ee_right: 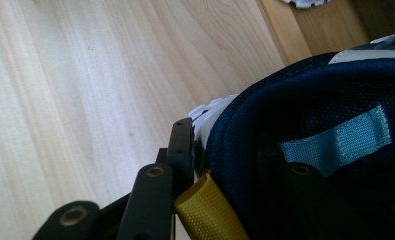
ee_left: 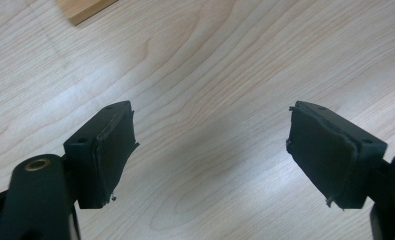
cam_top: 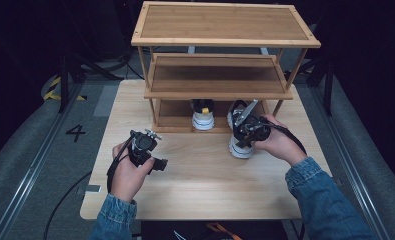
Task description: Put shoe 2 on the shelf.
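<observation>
Gripping the heel collar of a navy sneaker [cam_top: 240,145], one jaw outside and one inside the opening, the right claw [cam_top: 248,131] held it on the desk [cam_top: 195,190] just in front of the wooden rack [cam_top: 225,30]. I judged the step to be shelving it beside the second sneaker [cam_top: 203,116], already on the bottom shelf; next it needed lifting and sliding under. The left claw [ee_left: 210,155] hung spread and empty. Two sneakers, one rack, three shelves.

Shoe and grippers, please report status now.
Left gripper open, over bare table. Right gripper shut on shoe collar. Second shoe under shelf, apart.
</observation>
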`<state>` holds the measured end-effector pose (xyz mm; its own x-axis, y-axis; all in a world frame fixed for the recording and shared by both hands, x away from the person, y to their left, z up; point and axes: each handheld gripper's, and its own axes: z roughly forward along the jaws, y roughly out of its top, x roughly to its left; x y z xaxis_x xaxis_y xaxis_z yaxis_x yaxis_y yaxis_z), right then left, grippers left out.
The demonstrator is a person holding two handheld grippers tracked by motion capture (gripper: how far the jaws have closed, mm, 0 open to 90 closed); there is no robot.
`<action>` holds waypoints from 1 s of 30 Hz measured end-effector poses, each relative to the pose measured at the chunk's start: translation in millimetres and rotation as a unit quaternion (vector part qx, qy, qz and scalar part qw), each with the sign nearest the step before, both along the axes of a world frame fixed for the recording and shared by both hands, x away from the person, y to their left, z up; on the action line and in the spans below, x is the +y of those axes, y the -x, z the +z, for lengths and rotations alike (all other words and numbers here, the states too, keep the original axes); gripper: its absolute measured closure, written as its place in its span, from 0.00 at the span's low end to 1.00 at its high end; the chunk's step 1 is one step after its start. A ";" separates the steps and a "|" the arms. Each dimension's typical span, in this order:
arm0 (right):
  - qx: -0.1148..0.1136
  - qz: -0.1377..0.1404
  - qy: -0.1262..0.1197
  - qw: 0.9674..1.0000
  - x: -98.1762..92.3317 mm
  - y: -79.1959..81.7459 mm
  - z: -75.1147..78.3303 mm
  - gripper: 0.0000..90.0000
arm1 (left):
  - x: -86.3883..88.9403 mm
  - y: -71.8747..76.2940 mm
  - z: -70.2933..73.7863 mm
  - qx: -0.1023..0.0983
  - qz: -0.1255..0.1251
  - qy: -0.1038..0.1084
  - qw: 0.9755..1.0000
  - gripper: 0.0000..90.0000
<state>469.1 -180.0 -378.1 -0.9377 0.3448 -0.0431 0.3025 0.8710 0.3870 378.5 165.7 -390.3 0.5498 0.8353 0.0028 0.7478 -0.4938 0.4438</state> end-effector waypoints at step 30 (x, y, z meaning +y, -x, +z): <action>-0.037 0.000 -0.004 0.999 14.8 -36.3 -10.4 0.64 | 15.1 10.0 -1.9 0.003 0.018 0.000 1.000 0.22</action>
<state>505.4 -165.3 -388.5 -0.9320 0.3458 -0.1085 0.2734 0.8674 0.4157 368.5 180.8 -392.3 0.5202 0.8540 -0.0004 0.7675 -0.4674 0.4387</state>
